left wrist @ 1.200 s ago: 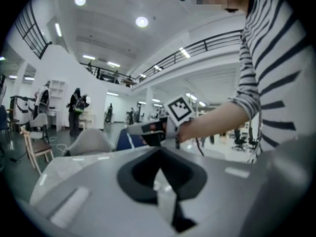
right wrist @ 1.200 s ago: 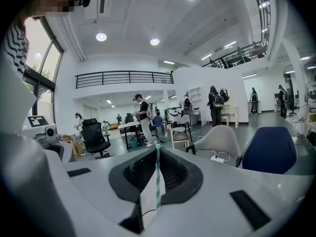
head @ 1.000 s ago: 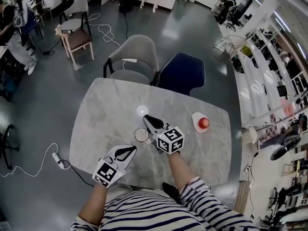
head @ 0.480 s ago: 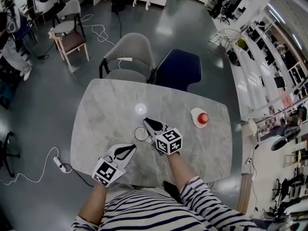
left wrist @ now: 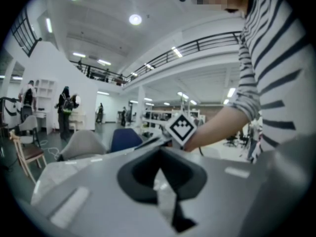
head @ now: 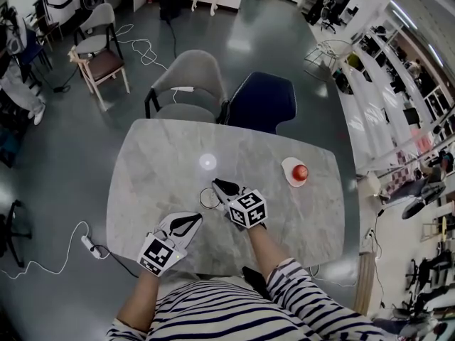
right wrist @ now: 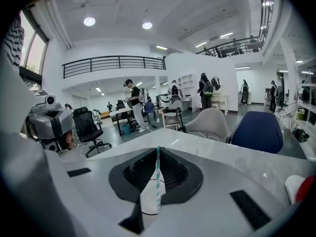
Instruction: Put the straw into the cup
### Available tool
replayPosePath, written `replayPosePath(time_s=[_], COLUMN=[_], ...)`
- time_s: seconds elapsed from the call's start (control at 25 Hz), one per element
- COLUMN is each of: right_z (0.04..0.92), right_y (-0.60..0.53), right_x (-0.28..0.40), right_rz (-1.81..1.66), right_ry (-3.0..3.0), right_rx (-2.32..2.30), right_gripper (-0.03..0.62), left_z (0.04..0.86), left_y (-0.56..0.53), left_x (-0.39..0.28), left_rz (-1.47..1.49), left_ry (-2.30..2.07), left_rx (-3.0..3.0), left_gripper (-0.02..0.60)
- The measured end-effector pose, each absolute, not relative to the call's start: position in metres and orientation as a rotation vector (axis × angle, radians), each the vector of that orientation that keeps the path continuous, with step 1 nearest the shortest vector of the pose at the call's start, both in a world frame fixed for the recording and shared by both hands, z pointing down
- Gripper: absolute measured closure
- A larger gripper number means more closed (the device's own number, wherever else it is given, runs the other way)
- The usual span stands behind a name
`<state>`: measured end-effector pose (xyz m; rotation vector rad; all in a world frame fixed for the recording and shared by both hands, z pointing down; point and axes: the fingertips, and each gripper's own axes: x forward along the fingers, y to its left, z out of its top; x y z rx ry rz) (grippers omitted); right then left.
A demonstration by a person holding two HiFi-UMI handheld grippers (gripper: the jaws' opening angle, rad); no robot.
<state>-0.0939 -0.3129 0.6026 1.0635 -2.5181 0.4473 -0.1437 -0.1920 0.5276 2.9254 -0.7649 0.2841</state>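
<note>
A clear cup (head: 206, 199) stands on the marble table (head: 156, 162), just left of my right gripper (head: 217, 185). In the right gripper view the jaws (right wrist: 157, 157) are shut on a teal-and-white striped straw (right wrist: 158, 177), held upright. The cup (right wrist: 149, 201) shows pale through the gap directly under the straw. I cannot tell whether the straw's lower end is inside the cup. My left gripper (head: 189, 223) rests nearer to me, shut, with nothing in it; its own view (left wrist: 160, 157) shows only table through the slit and the right gripper's marker cube (left wrist: 181, 127) beyond.
A white plate with a red apple (head: 296, 174) sits at the table's right. A small white round spot (head: 207, 162) lies beyond the cup. A grey chair (head: 190, 77) and a blue chair (head: 264, 101) stand at the far edge.
My right gripper has drawn back a little toward me with the straw, so its tip now overlaps the cup's rim. The left gripper has stayed put.
</note>
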Motion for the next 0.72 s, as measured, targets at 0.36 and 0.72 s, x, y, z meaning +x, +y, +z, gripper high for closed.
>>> replayPosePath(time_s=[0.36,0.72], right_z=[0.6037,0.6040], right_y=[-0.3153,-0.3144], right_x=[-0.0955,-0.0979], right_rz=[0.452,0.469], right_ry=[-2.509,-2.501], right_rx=[1.074,1.059], right_gripper=[0.568,0.568], left_z=[0.5274,0.5280], left_y=[-0.1902,-0.1867], left_x=[-0.1498,-0.1499], left_rz=[0.277,0.275], left_ry=[-0.776,-0.771], left_rx=[2.919,2.925], left_gripper=[0.574,0.574])
